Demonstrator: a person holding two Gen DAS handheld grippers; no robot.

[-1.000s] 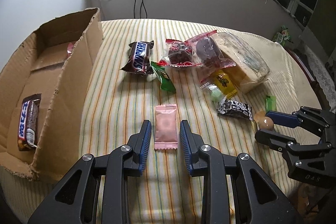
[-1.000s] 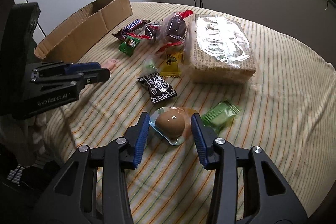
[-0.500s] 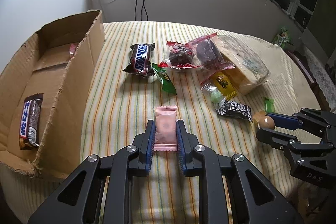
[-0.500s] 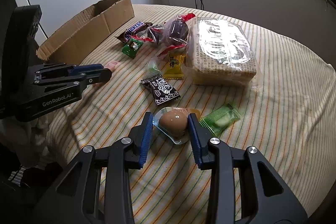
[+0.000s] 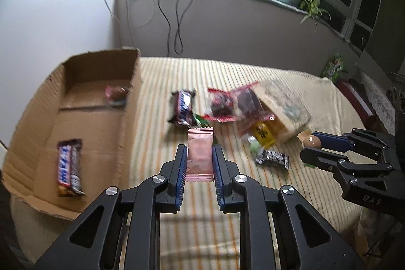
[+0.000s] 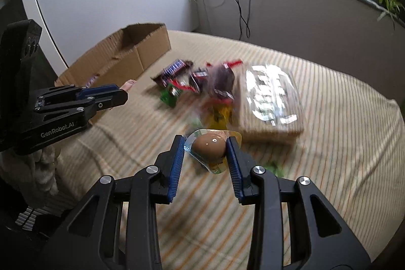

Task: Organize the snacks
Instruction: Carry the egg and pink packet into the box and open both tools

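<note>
My left gripper [image 5: 200, 153] is shut on a pink snack packet [image 5: 200, 156], held above the striped tablecloth [image 5: 162, 82]. My right gripper [image 6: 205, 143] is shut on a wrapped brown egg [image 6: 209, 146], also lifted off the cloth. Each gripper shows in the other view: the right gripper [image 5: 307, 143] with the egg [image 5: 313, 141] at the right, the left gripper [image 6: 121, 95] at the left. An open cardboard box [image 5: 83, 118] at the left holds a Snickers bar [image 5: 69, 167] and a small pink-wrapped snack [image 5: 116, 94].
A pile of snacks lies mid-table: a Snickers bar [image 5: 183, 109], red-edged bags [image 5: 227, 103], a large wrapped cake block [image 6: 270, 103], a yellow packet [image 5: 263, 134], a black packet [image 5: 272, 160], a green packet [image 6: 170, 95]. Cables hang from the windowsill behind.
Both grippers closed on their snacks, the pink packet and the egg, and lifted them off the cloth. The table and the box now sit lower and farther in both views.
</note>
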